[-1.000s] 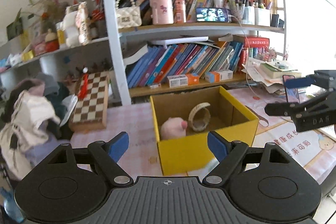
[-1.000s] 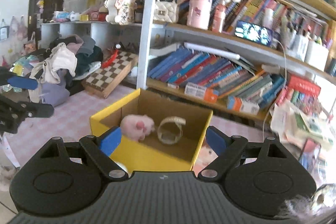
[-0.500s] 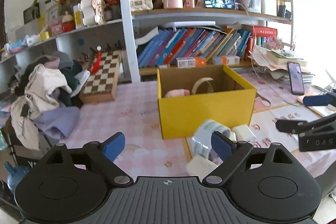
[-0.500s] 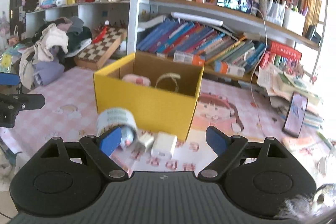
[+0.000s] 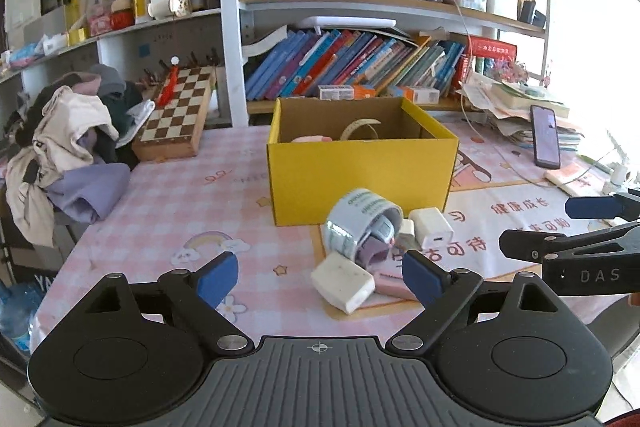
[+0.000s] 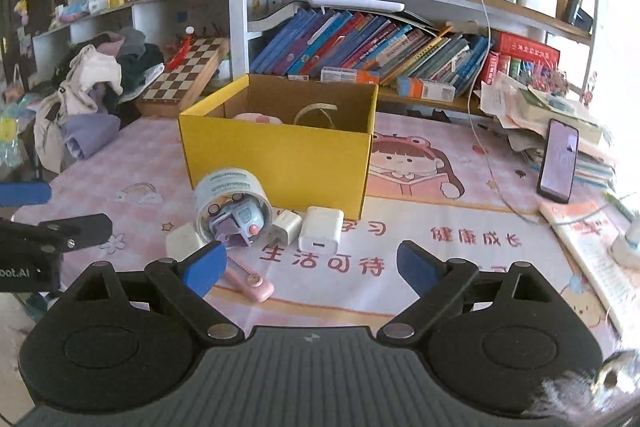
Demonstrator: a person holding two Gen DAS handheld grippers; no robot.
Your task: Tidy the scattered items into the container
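A yellow cardboard box (image 5: 362,179) (image 6: 276,163) stands on the pink table mat, holding a pink plush (image 6: 252,118) and a tape ring (image 6: 316,112). In front of it lie a grey-blue tape roll (image 5: 358,223) (image 6: 228,193) with a small purple toy (image 6: 236,223) inside, two white chargers (image 6: 322,235) (image 6: 286,227), a white block (image 5: 342,281) and a pink utility knife (image 6: 248,277). My left gripper (image 5: 320,273) is open and empty, short of the pile. My right gripper (image 6: 310,265) is open and empty, just before the chargers.
A bookshelf (image 5: 360,67) stands behind the box. A chessboard (image 5: 176,115) and a heap of clothes (image 5: 68,143) lie at the left. A phone (image 6: 558,159), papers and a cable lie at the right.
Both grippers have pulled back and down from above the box. The scattered items in front of the box have come into view. Both stay open.
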